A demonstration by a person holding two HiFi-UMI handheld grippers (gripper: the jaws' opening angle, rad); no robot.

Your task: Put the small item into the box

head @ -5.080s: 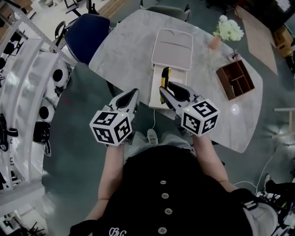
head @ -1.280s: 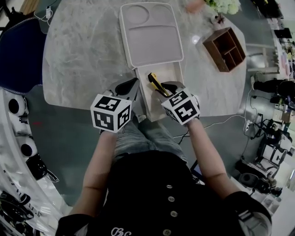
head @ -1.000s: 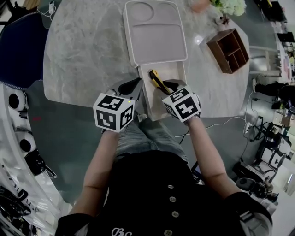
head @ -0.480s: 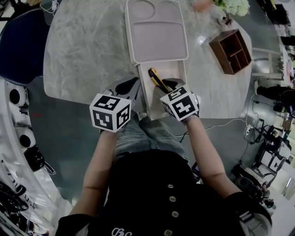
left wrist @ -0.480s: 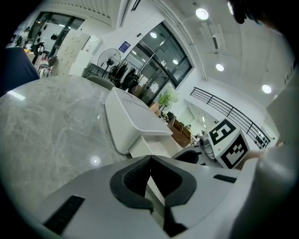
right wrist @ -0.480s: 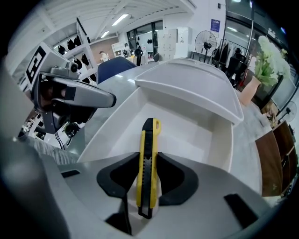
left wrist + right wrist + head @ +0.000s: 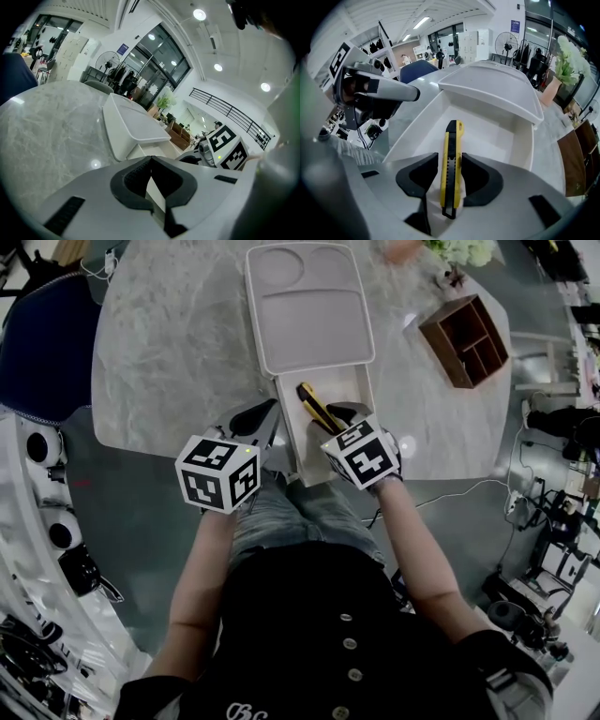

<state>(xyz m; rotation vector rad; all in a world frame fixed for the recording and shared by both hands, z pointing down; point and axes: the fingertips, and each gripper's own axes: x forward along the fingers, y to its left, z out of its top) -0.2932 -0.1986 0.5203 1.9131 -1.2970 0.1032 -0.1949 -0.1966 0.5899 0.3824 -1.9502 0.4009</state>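
yellow knife [image 7: 451, 136] is inside the open white box [image 7: 342, 385], pointing toward twelve o'clock between the right gripper's [image 7: 449, 155] jaws. these have just been opening, and the left pad now stands off it. left gripper [image 7: 151, 161], at the box's nine o'clock, is closed on nothing.

One desk [image 7: 169, 352] carried one white box [image 7: 365, 399]. One yellow knife [image 7: 317, 407] lay inside the box and one lid [image 7: 309, 315] lay at its far end. Right of the box stood one wooden organizer [image 7: 466, 327] and one plant [image 7: 459, 249]; left of it stood one blue chair [image 7: 42, 343].
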